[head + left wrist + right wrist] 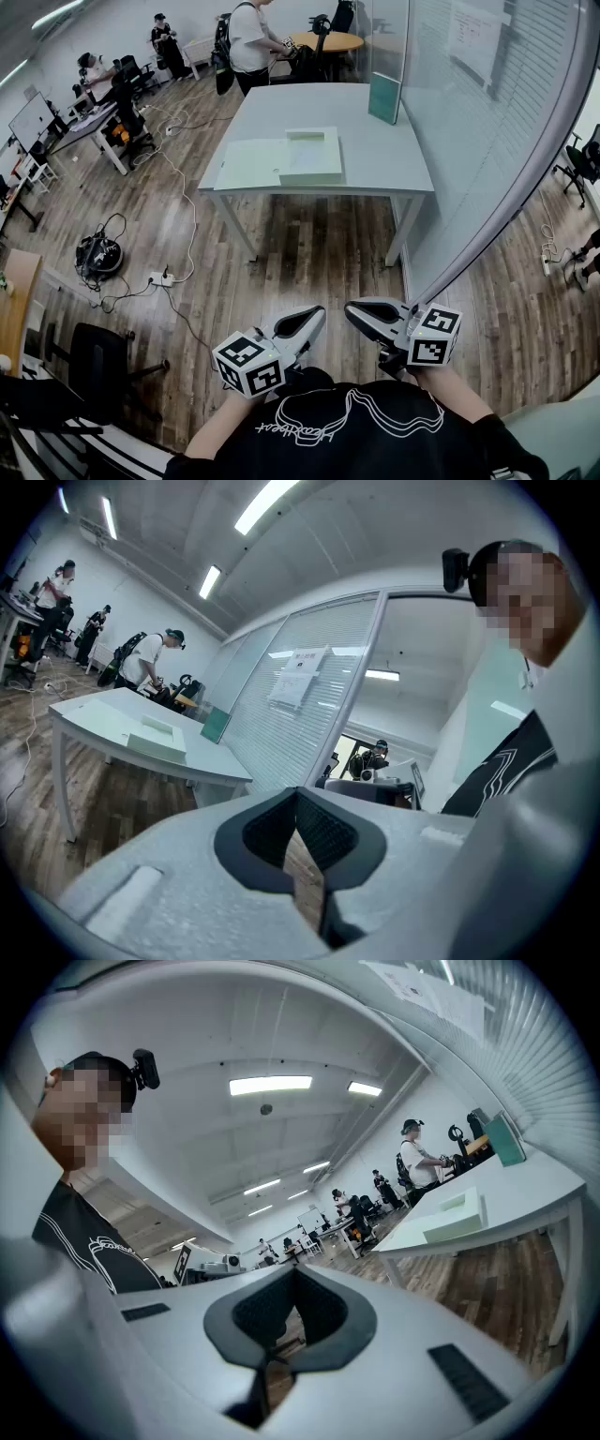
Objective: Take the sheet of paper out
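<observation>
A: Close in, the left gripper (314,319) and the right gripper (354,312) hung by the chest, jaws clenched on nothing.
B: Well beyond them, a pale box (312,155) sat on the desk (394,159). Whether the sheet of paper lay inside, nobody could tell.

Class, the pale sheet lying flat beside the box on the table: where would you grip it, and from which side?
Probably its left edge, coming in level from the left: the sheet lies flat, that edge nears the table rim, and the box blocks its right.
</observation>
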Demonstrator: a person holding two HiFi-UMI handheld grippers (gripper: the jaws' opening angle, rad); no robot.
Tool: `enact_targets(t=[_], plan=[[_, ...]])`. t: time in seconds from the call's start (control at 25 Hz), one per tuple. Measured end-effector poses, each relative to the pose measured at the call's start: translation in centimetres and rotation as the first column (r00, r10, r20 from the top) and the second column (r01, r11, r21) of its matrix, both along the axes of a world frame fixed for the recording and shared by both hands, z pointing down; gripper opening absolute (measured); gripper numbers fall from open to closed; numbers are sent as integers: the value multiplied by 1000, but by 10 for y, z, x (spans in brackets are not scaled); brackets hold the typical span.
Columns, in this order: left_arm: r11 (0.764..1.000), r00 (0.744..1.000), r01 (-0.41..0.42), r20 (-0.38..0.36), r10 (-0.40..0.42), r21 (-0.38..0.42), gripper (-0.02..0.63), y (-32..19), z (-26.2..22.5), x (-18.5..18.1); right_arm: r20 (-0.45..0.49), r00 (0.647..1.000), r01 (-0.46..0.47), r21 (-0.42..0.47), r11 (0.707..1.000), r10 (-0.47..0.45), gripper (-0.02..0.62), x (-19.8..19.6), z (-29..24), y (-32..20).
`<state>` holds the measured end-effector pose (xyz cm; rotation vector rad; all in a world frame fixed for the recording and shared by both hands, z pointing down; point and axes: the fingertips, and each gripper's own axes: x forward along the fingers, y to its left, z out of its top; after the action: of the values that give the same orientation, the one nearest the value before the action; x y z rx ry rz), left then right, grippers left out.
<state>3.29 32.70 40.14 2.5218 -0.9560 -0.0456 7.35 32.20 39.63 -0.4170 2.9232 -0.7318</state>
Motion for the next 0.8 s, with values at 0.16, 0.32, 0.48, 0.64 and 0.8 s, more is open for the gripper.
enact_targets(t=[0.16, 0.32, 0.48, 0.64, 0.8], plan=[[1000, 1000, -8, -3, 8, 5, 12, 1, -3, 5, -7, 1000, -6, 8, 1000, 6, 6, 3, -3, 0], [1000, 1000, -16, -5, 16, 23, 12, 1, -11, 10, -5, 1000, -17, 23, 1000, 17, 8, 7, -10, 1], [998, 1000, -31, -1, 31, 47, 12, 5, -19, 21, -6, 999, -41, 15, 999, 41, 8, 18, -13, 1], [997, 998, -54, 15, 54, 54, 12, 9, -23, 29, 34, 998, -54, 3, 999, 53, 8, 26, -20, 1], [997, 998, -59, 16, 58, 59, 12, 6, -27, 34, 45, 997, -56, 8, 998, 55, 8, 30, -25, 1]])
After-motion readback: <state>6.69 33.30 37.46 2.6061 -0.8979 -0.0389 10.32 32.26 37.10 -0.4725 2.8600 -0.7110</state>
